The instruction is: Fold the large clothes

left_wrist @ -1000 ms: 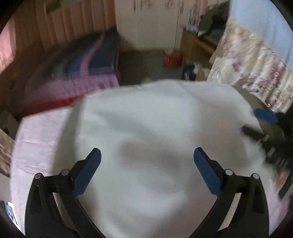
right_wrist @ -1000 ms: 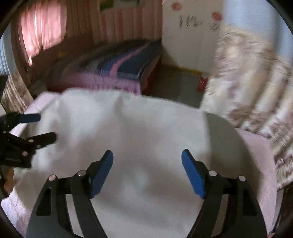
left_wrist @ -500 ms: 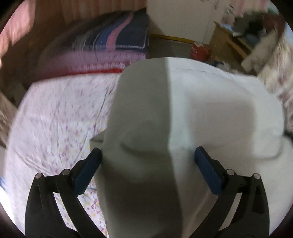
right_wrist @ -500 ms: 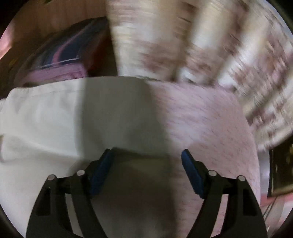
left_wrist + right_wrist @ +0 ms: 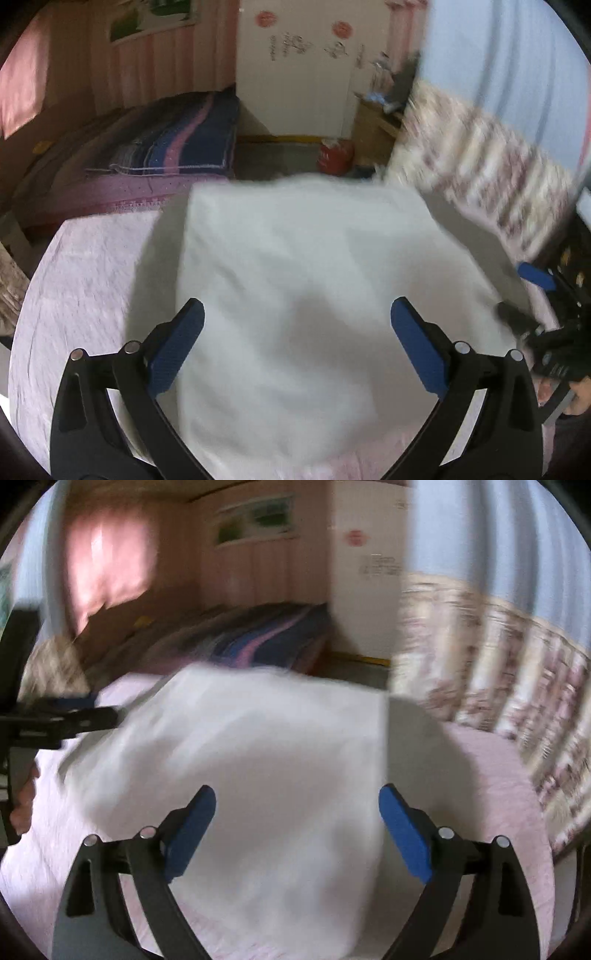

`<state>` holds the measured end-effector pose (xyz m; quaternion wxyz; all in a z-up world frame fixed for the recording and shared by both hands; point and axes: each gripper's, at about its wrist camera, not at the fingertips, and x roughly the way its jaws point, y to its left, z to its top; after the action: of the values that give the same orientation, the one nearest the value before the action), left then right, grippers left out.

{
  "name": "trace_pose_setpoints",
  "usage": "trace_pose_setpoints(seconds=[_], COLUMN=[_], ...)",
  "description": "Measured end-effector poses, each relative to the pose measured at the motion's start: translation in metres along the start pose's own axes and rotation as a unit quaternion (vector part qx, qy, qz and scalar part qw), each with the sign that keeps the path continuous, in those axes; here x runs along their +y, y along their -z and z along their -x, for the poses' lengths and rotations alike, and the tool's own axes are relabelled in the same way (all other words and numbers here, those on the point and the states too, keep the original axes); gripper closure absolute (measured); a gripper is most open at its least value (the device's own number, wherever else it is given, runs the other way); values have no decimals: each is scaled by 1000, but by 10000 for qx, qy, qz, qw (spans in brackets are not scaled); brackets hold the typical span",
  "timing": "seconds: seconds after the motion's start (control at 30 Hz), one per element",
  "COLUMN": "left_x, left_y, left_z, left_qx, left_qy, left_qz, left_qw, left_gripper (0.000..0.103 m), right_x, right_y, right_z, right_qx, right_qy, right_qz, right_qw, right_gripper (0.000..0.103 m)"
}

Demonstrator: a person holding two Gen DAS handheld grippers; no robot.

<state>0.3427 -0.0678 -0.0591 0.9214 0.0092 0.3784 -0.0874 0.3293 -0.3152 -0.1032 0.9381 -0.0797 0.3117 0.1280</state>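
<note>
A large white garment lies folded in a rough rectangle on the pink bedspread. It also fills the middle of the right wrist view. My left gripper is open and empty, above the garment's near part. My right gripper is open and empty above the garment's near right part. The right gripper also shows at the right edge of the left wrist view. The left gripper shows at the left edge of the right wrist view. Both views are blurred.
A second bed with a blue and pink striped blanket stands beyond. A floral curtain hangs on the right. A red container sits on the floor by a white wardrobe.
Both cameras have swung back up from looking down at the garment's side edges. Both grippers now hover over the near part of the garment. Both stay open.
</note>
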Motion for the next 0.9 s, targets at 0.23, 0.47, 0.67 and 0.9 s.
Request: trace_pose_setpoints(seconds=[0.23, 0.47, 0.67, 0.9], left_x=[38, 72, 55, -1], left_y=[64, 78, 68, 39], left_z=[-40, -35, -24, 13], left_qx=[415, 390, 407, 71], left_qy=[-322, -436, -808, -471], left_qz=[151, -9, 56, 30], left_qw=[9985, 9983, 9959, 9989], left_gripper=[3, 6, 3, 3], right_x=[-19, -100, -109, -102], right_y=[40, 69, 62, 35], right_z=[-20, -7, 5, 47], right_qx=[584, 623, 543, -253], right_qy=[103, 511, 278, 400], right_qz=[301, -588, -1037, -1656], right_qw=[9978, 9950, 9927, 9851], right_gripper=[16, 18, 14, 2])
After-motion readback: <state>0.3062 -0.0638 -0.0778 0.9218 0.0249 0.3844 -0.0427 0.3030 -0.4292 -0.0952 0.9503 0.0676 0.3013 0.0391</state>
